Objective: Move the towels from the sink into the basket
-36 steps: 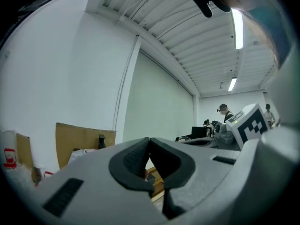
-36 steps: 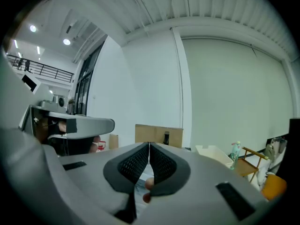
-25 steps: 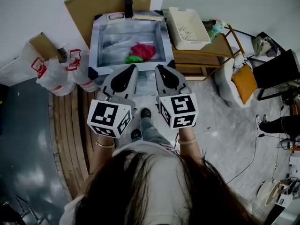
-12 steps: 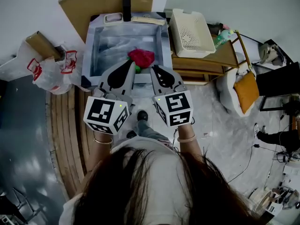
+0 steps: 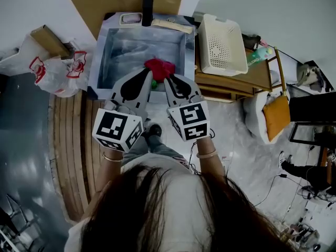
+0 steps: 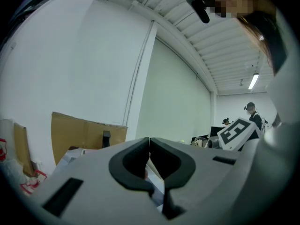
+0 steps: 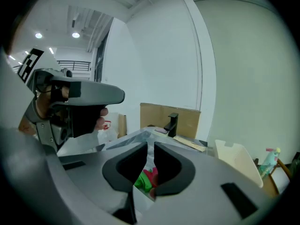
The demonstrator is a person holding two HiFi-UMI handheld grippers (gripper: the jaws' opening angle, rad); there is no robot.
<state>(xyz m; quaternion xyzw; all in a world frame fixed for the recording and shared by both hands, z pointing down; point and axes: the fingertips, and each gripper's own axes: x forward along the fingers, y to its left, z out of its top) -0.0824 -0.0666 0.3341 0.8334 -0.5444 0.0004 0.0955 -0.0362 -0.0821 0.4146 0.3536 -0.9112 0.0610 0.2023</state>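
My left tool [image 5: 149, 72] is pressed together and my right tool [image 5: 167, 81] nearly so, both empty. The towels [image 5: 160, 67] lie bunched in the sink [image 5: 101, 56] straight ahead, just beyond the tips and nearer the right one. The basket [image 5: 223, 43] stands right of the sink.

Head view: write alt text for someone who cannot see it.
From above, a person points the left gripper and right gripper, side by side, at a red towel lying in a metal sink. A white basket stands empty on a wooden stand to the sink's right; plastic bags lie at its left.
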